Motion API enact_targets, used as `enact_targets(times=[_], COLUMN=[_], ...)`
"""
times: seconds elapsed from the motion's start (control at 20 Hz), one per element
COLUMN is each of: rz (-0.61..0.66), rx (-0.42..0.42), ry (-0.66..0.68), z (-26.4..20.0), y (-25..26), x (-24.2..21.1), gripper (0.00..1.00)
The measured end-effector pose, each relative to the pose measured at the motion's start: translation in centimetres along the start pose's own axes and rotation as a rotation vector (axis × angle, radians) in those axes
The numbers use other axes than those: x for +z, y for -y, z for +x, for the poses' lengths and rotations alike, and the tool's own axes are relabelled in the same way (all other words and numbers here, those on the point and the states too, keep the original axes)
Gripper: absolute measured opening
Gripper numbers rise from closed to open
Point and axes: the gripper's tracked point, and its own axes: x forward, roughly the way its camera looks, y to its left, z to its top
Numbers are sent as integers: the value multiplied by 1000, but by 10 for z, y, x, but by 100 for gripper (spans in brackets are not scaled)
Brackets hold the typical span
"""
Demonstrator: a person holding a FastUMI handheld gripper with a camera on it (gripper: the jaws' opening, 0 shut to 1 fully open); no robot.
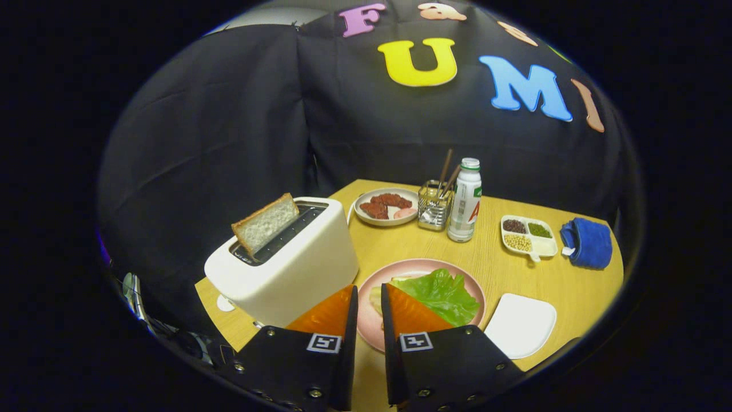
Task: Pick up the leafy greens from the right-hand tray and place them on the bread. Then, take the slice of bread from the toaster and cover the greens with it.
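Note:
A green lettuce leaf (443,293) lies on a pink plate (420,265), just ahead of my right finger. A pale edge of bread (375,298) peeks out under the leaf, seen through the gap between my fingers. To the left of the plate stands a white toaster (286,272) with a bread slice (265,224) sticking up tilted from its slot. My gripper (369,288) hovers above the plate's near edge, its fingers a narrow gap apart and holding nothing.
A white tray (520,324) lies right of the plate. Farther back on the wooden table (577,292) are a plate of meat (386,206), a utensil holder (434,207), a white bottle (464,201), a divided dish of beans (527,234) and a blue cloth (586,243).

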Motion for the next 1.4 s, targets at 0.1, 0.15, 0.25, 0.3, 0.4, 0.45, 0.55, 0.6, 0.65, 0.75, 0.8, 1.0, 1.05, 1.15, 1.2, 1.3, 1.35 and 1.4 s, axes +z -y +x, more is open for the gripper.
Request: enact_targets(times=[0.1, 0.15, 0.25, 0.3, 0.4, 0.45, 0.55, 0.6, 0.65, 0.75, 0.8, 1.0, 1.05, 1.15, 1.2, 1.3, 1.35, 1.4], rz=[15, 12, 3, -12, -54, -75, -93, -86, -81, -81, -85, -96, -87, -90, -96, -115, -119, -115], rx=[-1, 2, -17, -25, -50, -52, -24, -7, 4, -3, -14, -60, -74, -101, -111, -140, -160, -167], ry=[101, 126, 170, 203, 267, 295, 315, 314, 309, 301, 299, 270, 273, 277, 276, 276, 277, 273], z=[-6, -9, -13, -15, -21, -19, -21, -19, -16, -7, 0, 32, 38, 49, 52, 58, 60, 62], y=[-21, -33, -47, -54, -67, -75, -100, -115, -128, -144, -148, -161, -161, -161, -162, -162, -161, -163], x=[4, 5, 8, 12, 23, 28, 32, 34, 35, 35, 33, 26, 26, 29, 30, 33, 33, 34], gripper=[23, 23, 23, 23, 23, 23, 28, 28, 28, 28, 28, 28, 28, 28, 28, 28, 28, 28])
